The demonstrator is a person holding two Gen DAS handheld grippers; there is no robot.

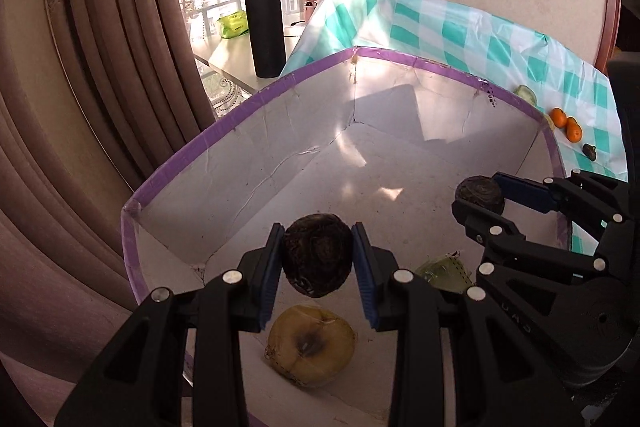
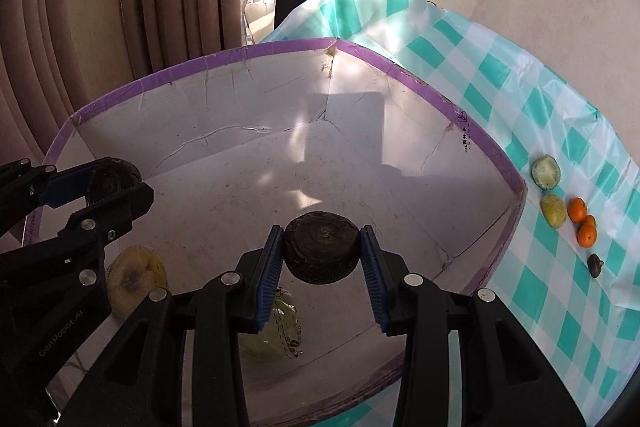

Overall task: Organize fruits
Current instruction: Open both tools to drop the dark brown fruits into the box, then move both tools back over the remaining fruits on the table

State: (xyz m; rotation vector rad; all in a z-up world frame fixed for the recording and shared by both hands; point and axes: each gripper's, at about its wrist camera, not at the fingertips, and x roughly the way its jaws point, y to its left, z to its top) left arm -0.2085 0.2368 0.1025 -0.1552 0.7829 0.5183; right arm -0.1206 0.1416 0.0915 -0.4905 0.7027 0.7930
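My left gripper (image 1: 318,259) is shut on a dark wrinkled round fruit (image 1: 318,259) and holds it above the inside of a white box with a purple rim (image 1: 224,131). My right gripper (image 2: 322,253) is shut on a second dark round fruit (image 2: 322,253) over the same box (image 2: 168,79). Each gripper shows in the other's view, the right one (image 1: 480,197) to the right and the left one (image 2: 112,183) to the left. A yellow fruit (image 1: 310,345) and a wrapped green item (image 1: 444,271) lie on the box floor.
On the teal checked tablecloth (image 2: 540,87) right of the box lie a pale green fruit (image 2: 545,171), a yellow fruit (image 2: 553,211), two oranges (image 2: 582,223) and a small dark piece (image 2: 595,265). A black flask (image 1: 266,23) stands behind the box. Curtains hang at left.
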